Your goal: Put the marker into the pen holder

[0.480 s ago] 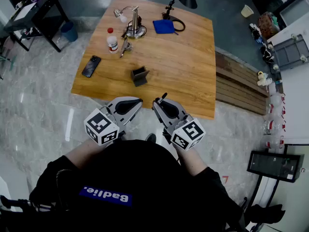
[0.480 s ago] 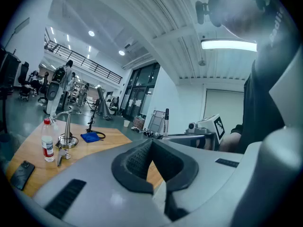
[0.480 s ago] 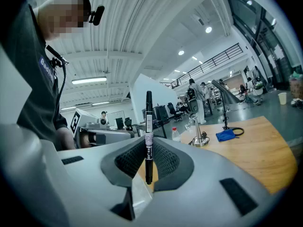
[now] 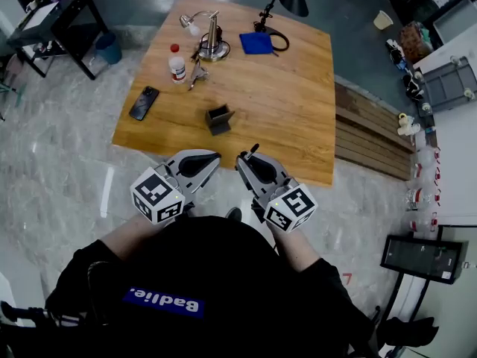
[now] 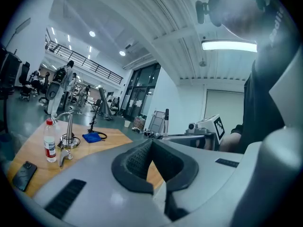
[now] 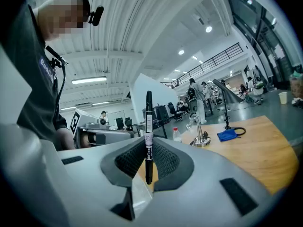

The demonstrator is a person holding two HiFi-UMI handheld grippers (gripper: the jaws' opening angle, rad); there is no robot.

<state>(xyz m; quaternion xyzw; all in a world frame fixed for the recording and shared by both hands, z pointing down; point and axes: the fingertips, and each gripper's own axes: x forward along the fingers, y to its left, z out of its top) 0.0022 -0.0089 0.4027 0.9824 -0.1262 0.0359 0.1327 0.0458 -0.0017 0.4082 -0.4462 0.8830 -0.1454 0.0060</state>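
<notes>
The left gripper (image 4: 212, 159) hangs before the wooden table (image 4: 298, 118), jaws pressed together on nothing. The black pen holder (image 4: 219, 118) stands mid-table, well apart from the right gripper (image 4: 244, 159), whose jaws clamp the black marker (image 6: 148, 136) upright. Grasping looks done; carrying and inserting remain.

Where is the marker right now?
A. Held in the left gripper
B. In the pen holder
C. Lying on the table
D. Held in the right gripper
D: the right gripper view shows the marker upright, clamped between the fingers of the right gripper, while the pen holder stands apart on the table.
</notes>
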